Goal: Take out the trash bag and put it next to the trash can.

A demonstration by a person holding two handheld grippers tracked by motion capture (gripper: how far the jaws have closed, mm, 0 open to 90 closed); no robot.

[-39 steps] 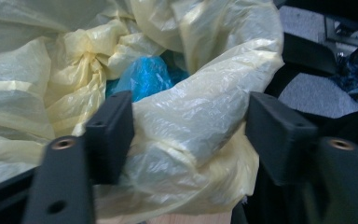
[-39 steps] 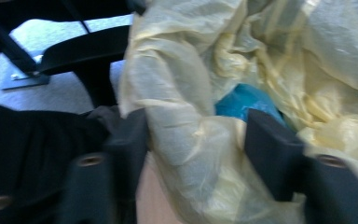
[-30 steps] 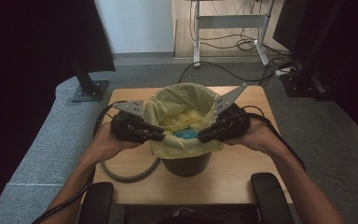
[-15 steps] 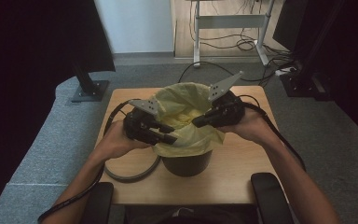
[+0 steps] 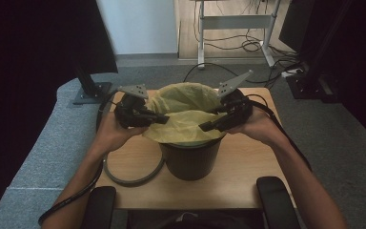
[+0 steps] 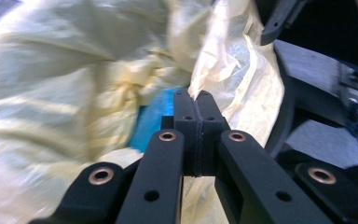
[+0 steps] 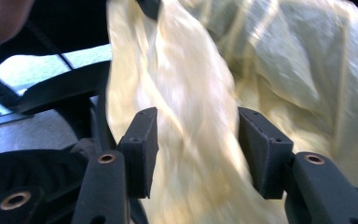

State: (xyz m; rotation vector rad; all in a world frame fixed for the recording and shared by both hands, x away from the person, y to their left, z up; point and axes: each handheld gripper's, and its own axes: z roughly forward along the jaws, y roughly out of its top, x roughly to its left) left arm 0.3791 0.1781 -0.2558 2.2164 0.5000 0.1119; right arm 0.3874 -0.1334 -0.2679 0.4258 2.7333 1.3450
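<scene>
A black bin (image 5: 190, 160) stands mid-table, lined with a yellow plastic bag (image 5: 186, 107) whose mouth drapes over the front rim. My left gripper (image 5: 159, 118) sits at the bin's left rim. In the left gripper view its jaws (image 6: 196, 100) are pressed together on the bag's film (image 6: 233, 70). Something blue (image 6: 151, 119) lies inside the bag just beyond them. My right gripper (image 5: 203, 128) is at the right front rim. In the right gripper view it (image 7: 198, 133) stands open, with a fold of the bag (image 7: 191, 140) between its jaws.
The wooden table (image 5: 138, 191) carries a looped grey cable (image 5: 133, 179) at the bin's left. Two black pads (image 5: 97, 207) (image 5: 276, 205) flank the near edge. A monitor stand (image 5: 90, 88) sits at the far left, and desk legs with cables (image 5: 238, 28) stand beyond.
Both grippers have drawn apart from the bin's front middle toward its left and right rims. The bag's front edge now spreads wider over the rim.
</scene>
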